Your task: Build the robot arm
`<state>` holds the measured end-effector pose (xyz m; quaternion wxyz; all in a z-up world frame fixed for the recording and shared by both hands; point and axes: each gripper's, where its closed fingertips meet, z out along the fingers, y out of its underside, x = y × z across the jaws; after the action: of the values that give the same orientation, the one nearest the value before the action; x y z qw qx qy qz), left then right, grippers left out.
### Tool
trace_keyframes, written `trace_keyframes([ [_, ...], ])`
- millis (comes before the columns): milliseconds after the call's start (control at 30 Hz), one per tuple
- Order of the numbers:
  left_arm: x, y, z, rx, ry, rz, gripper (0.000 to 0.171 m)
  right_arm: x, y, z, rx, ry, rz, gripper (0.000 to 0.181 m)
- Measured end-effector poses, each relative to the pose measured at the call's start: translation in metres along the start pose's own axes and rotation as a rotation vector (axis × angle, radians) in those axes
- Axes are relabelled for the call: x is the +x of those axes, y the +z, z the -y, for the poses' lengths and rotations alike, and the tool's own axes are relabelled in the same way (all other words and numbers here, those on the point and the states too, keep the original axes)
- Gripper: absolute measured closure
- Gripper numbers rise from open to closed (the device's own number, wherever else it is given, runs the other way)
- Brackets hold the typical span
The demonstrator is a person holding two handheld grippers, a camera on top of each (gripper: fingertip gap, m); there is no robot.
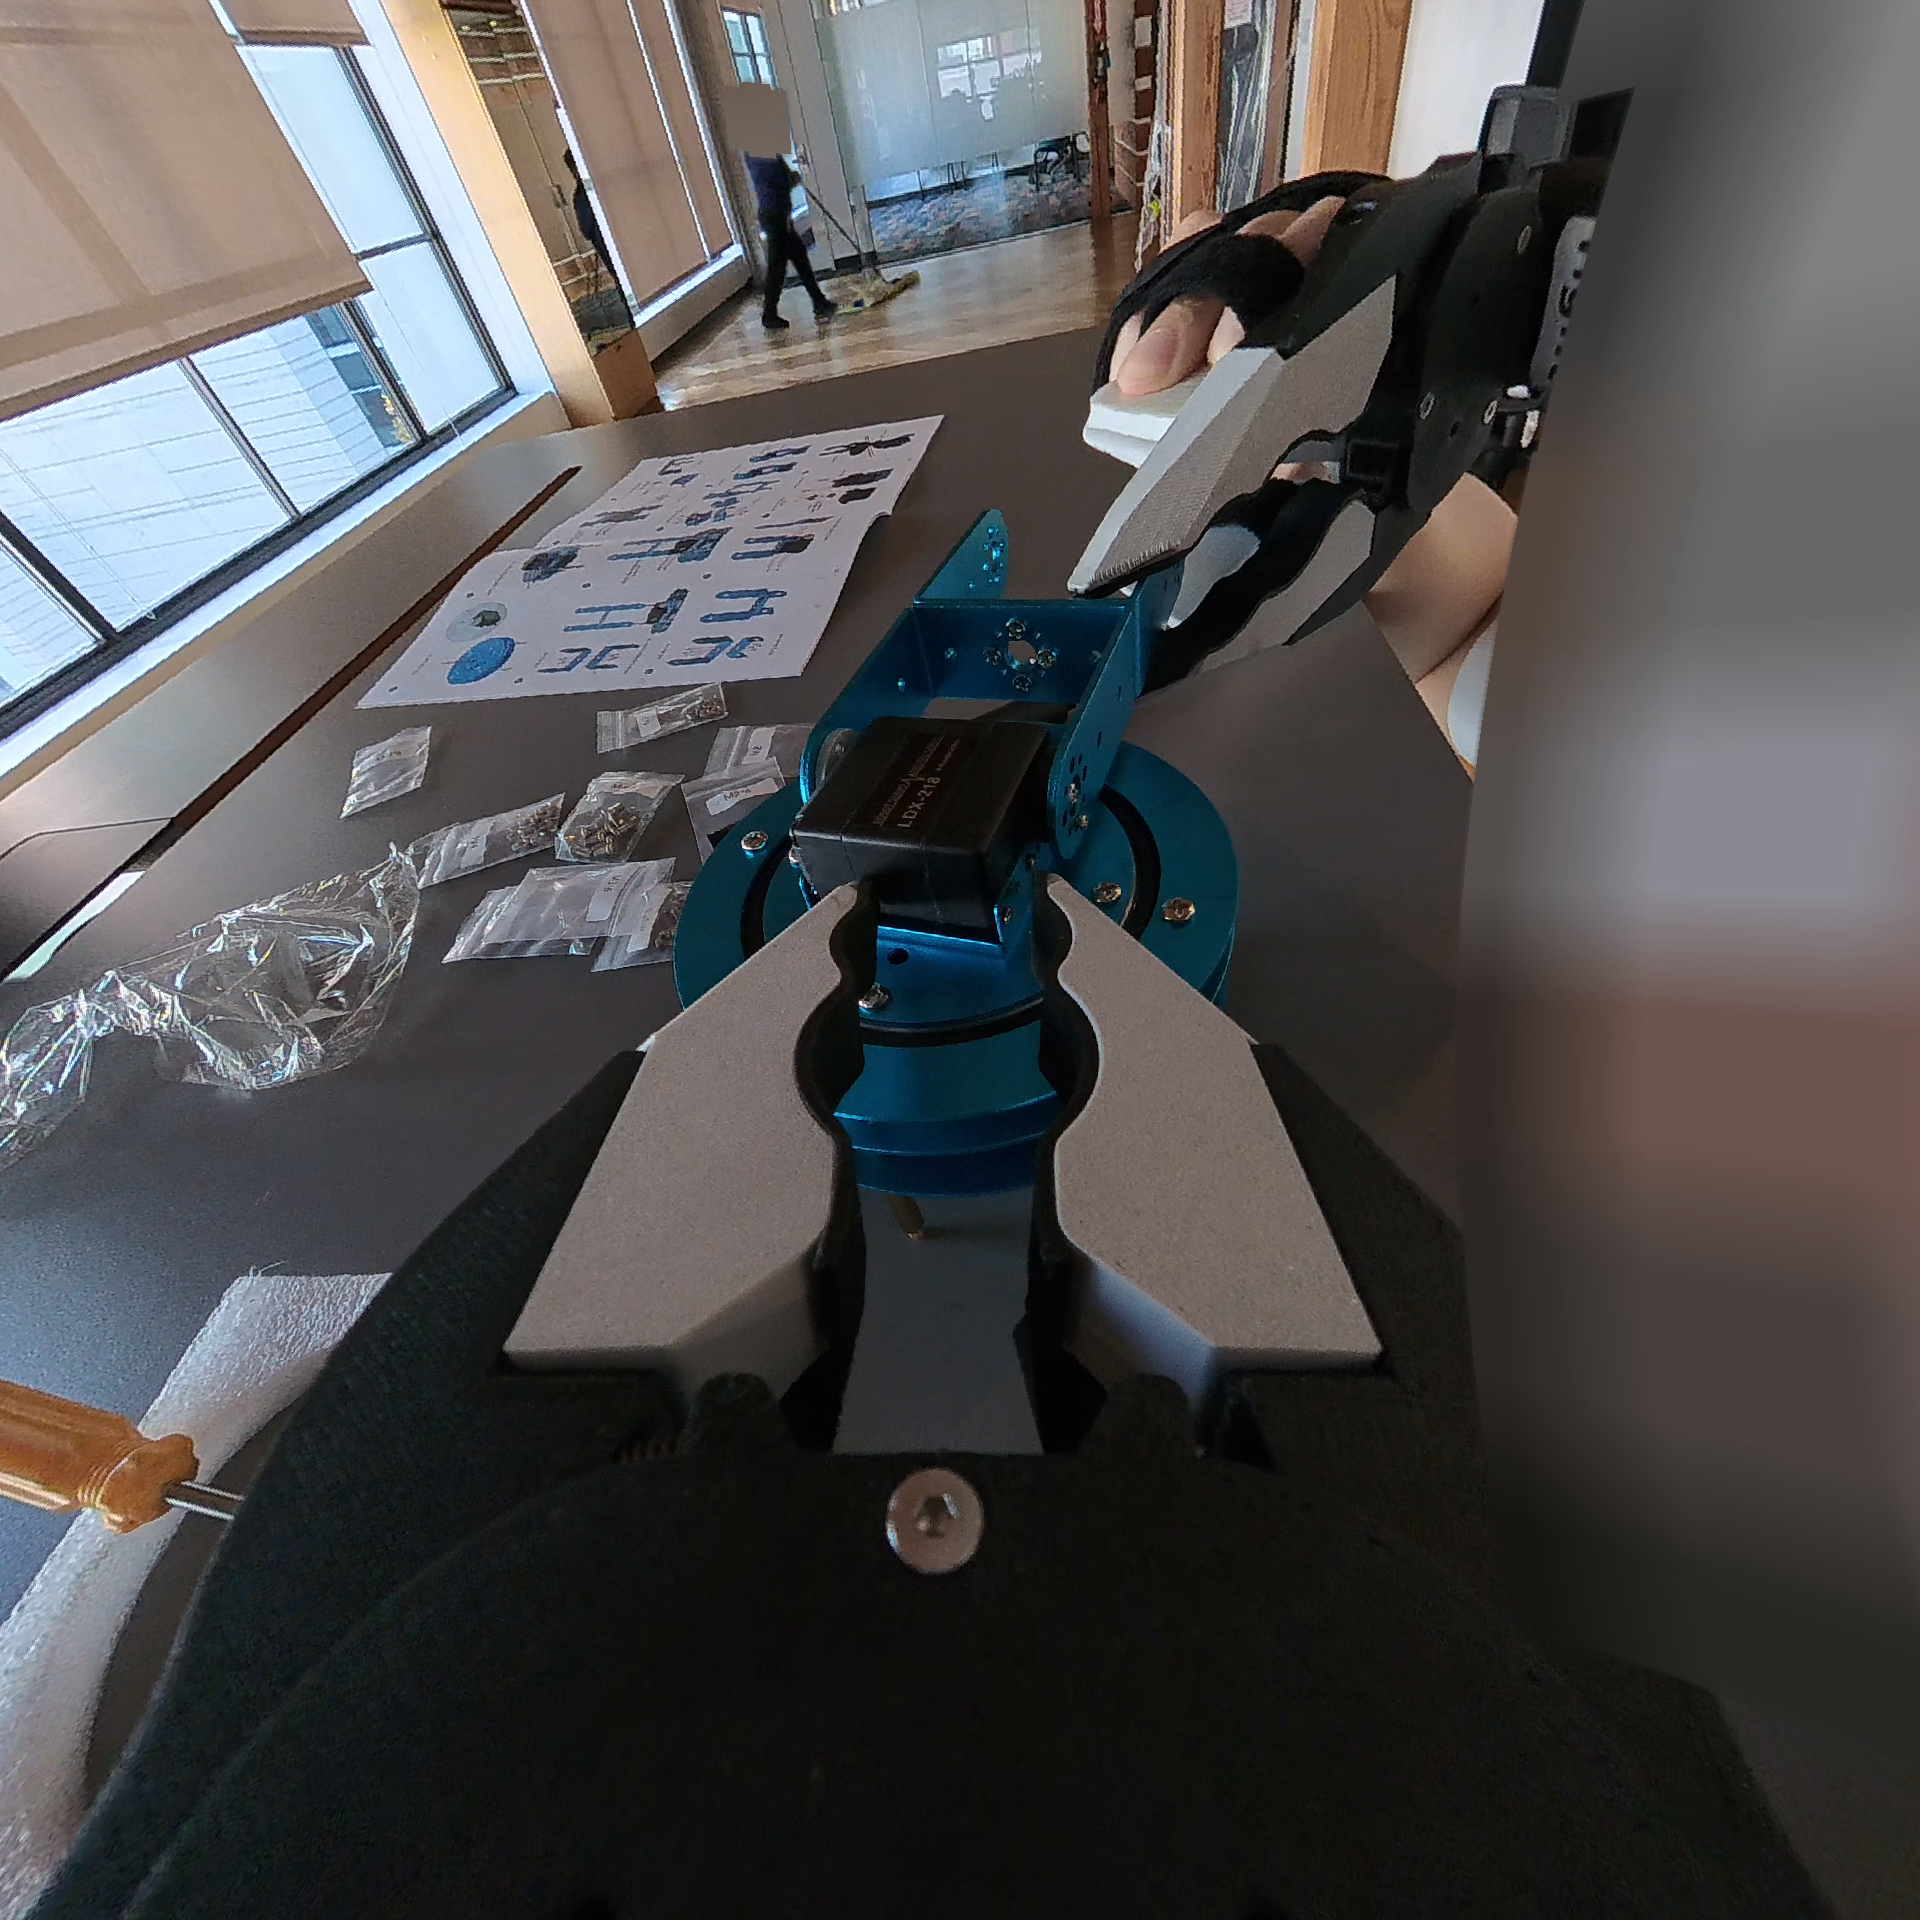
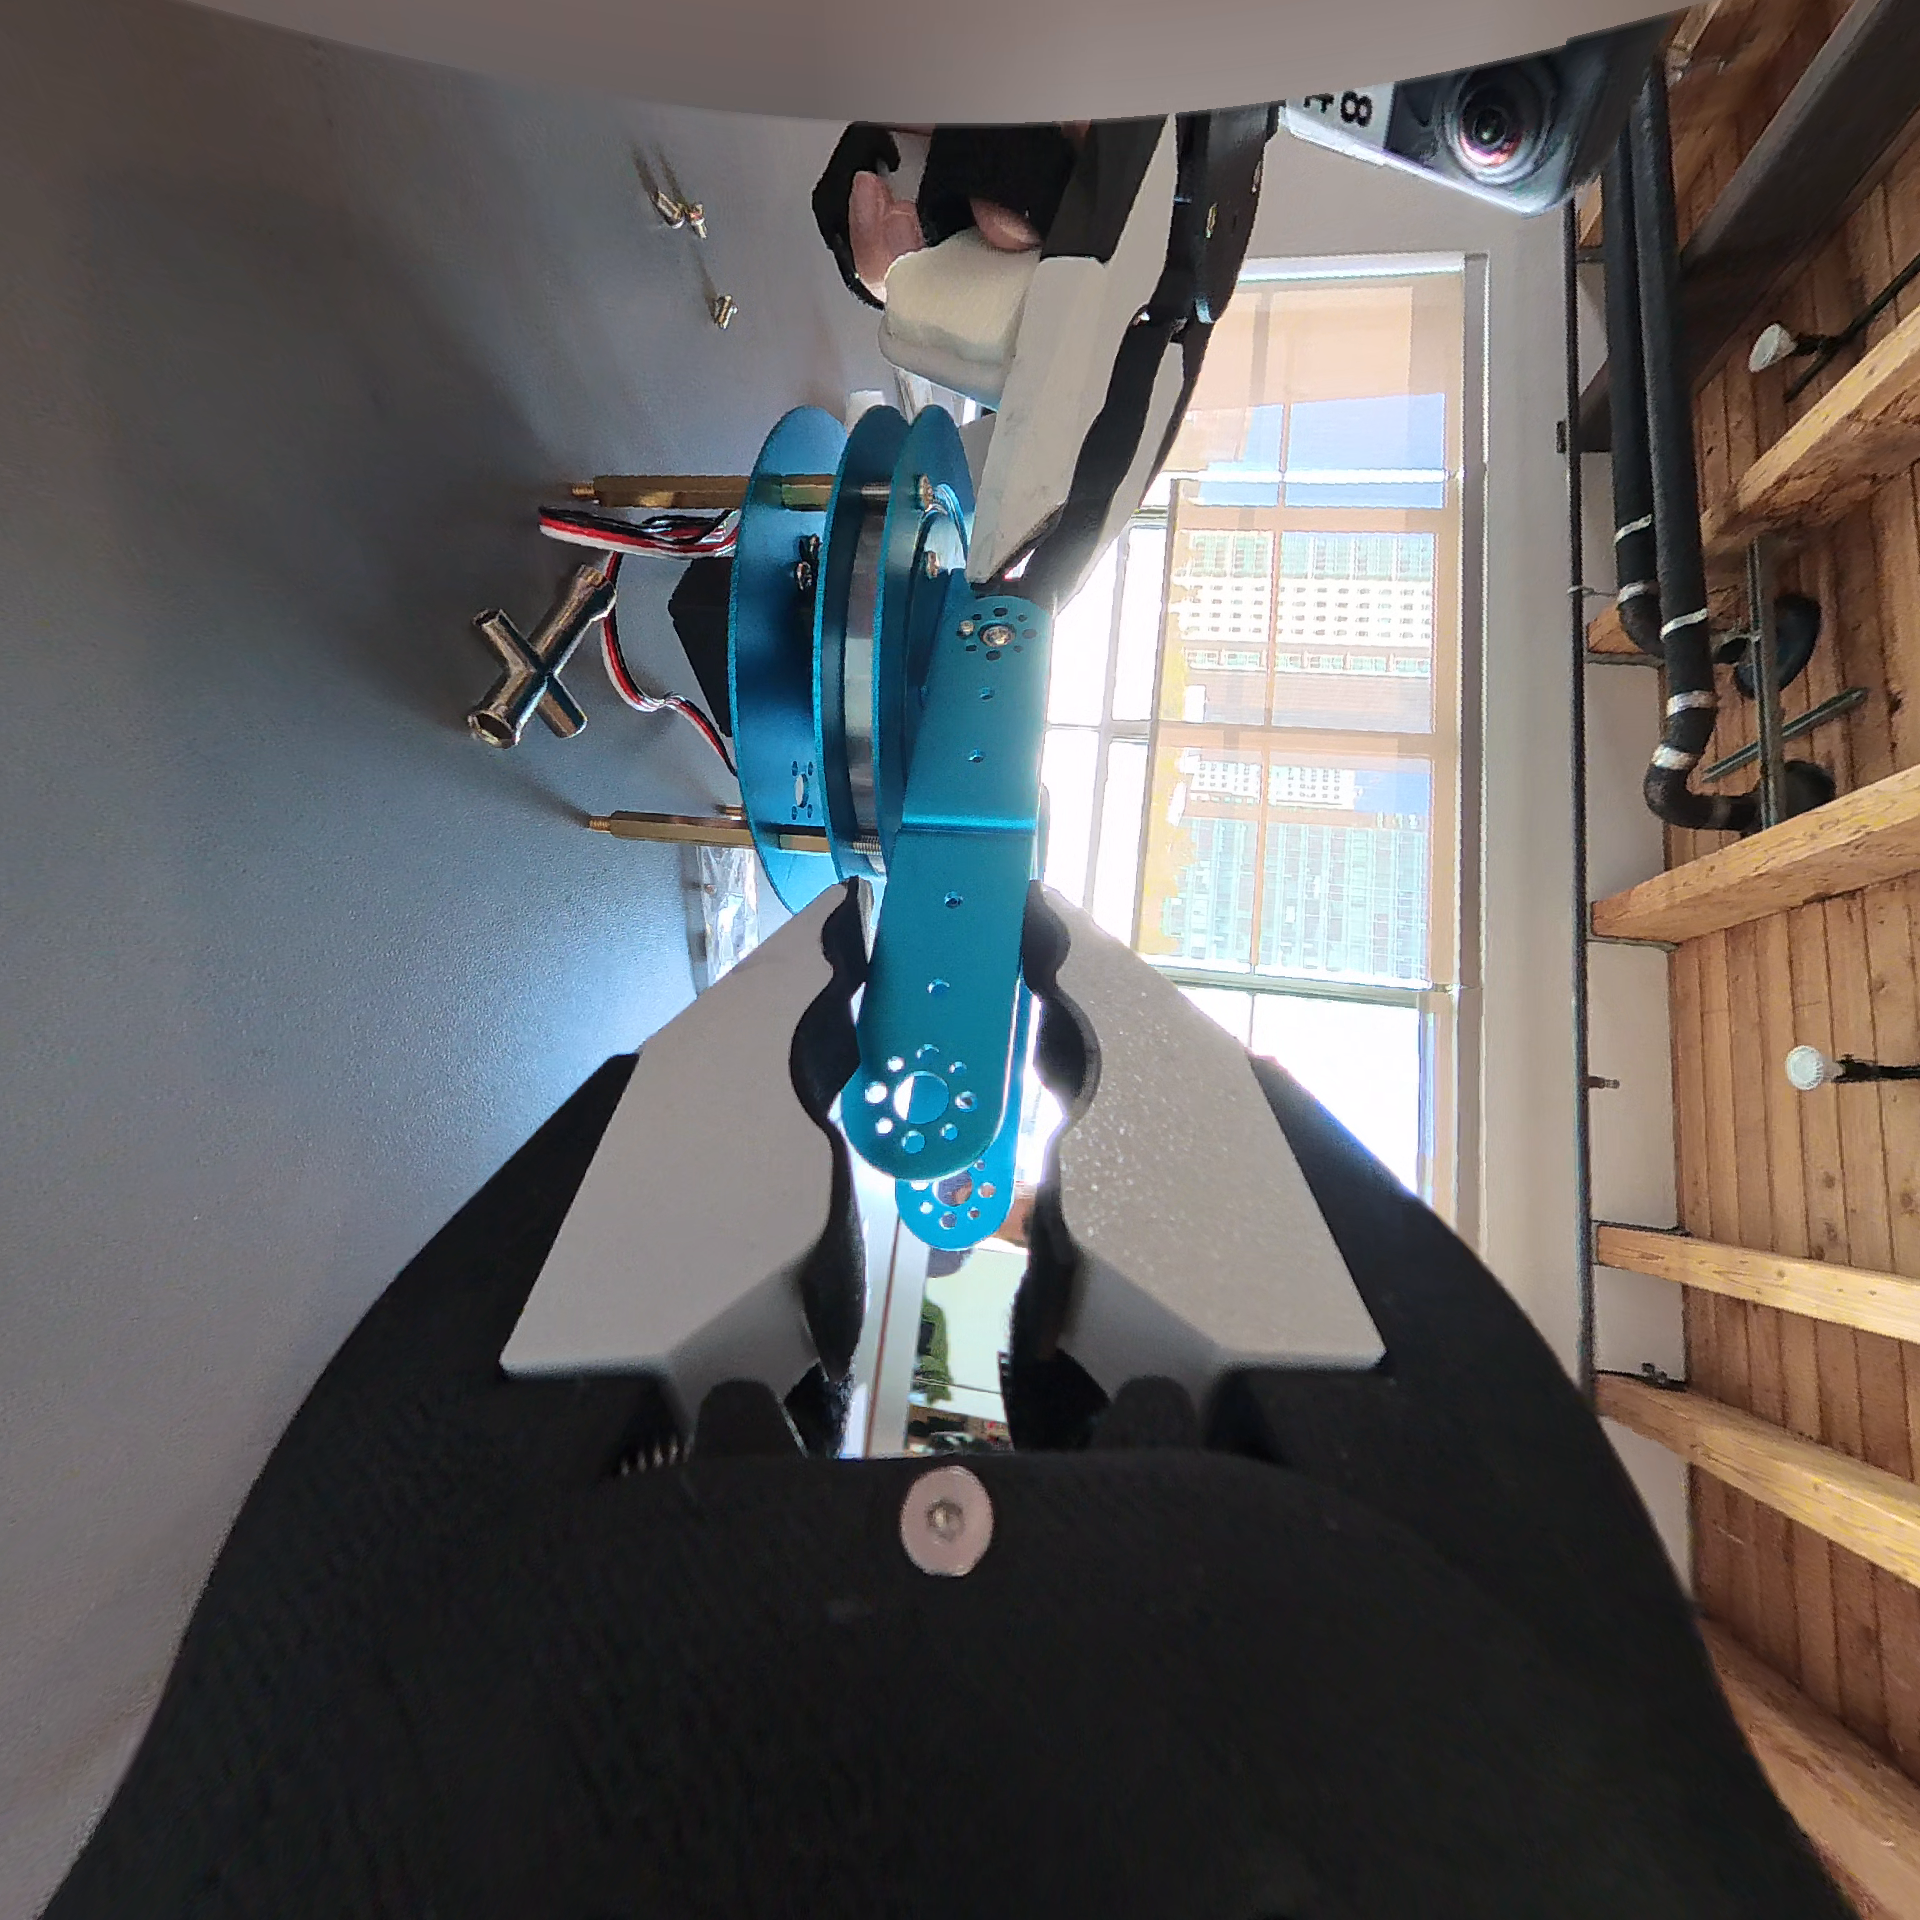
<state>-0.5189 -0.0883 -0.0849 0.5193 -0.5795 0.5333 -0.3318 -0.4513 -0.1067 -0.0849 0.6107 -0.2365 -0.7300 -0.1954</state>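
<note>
A blue metal turntable base [image 1: 1184,831] stands on the dark table [image 1: 1320,914] with a black servo [image 1: 925,810] mounted on top and a blue U-bracket [image 1: 1029,644] hinged over it. My left gripper [image 1: 945,894] is shut on the lower part of the servo. My right gripper [image 1: 1132,592] comes in from the upper right and grips the bracket's far arm. In the right wrist view, my right gripper [image 2: 945,914] is shut on the blue bracket arm [image 2: 945,987]. The base [image 2: 790,644] and my left gripper [image 2: 1003,566] lie beyond it.
A printed sheet [image 1: 665,582], several small bags of screws [image 1: 582,831] and crumpled clear plastic [image 1: 260,966] lie left of the base. A screwdriver [image 1: 94,1455] rests on white foam [image 1: 239,1340]. A cross wrench [image 2: 540,665] and loose screws [image 2: 681,213] lie near the base. A person [image 1: 779,239] mops far off. One gripper's finger ends stand about 8 centimetres off the other's.
</note>
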Motion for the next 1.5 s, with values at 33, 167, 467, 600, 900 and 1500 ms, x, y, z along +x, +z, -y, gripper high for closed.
trace_keyframes([
  [33, 0.0, 0.0, 0.0, 0.0, 0.002, 0.0, 0.143, 0.0, 0.0, 0.0, -0.004, -0.004, -0.001, 0.153],
  [167, 0.0, 0.0, 0.0, 0.002, 0.0, -0.005, 0.143, 0.0, 0.0, 0.0, 0.001, -0.014, -0.005, 0.153],
  [467, -0.001, -0.006, 0.009, 0.026, 0.028, 0.007, 0.135, -0.001, 0.0, 0.003, 0.026, -0.026, 0.0, 0.148],
  [600, -0.005, -0.009, 0.009, 0.022, 0.013, 0.013, 0.136, 0.0, 0.0, 0.002, 0.031, -0.023, -0.003, 0.148],
  [900, -0.001, -0.006, 0.007, 0.021, 0.056, 0.017, 0.14, 0.001, 0.0, 0.003, 0.039, -0.026, -0.007, 0.151],
  [1500, -0.011, 0.005, -0.006, 0.087, -0.159, -0.102, 0.116, 0.002, 0.0, 0.001, 0.006, -0.064, -0.031, 0.152],
])
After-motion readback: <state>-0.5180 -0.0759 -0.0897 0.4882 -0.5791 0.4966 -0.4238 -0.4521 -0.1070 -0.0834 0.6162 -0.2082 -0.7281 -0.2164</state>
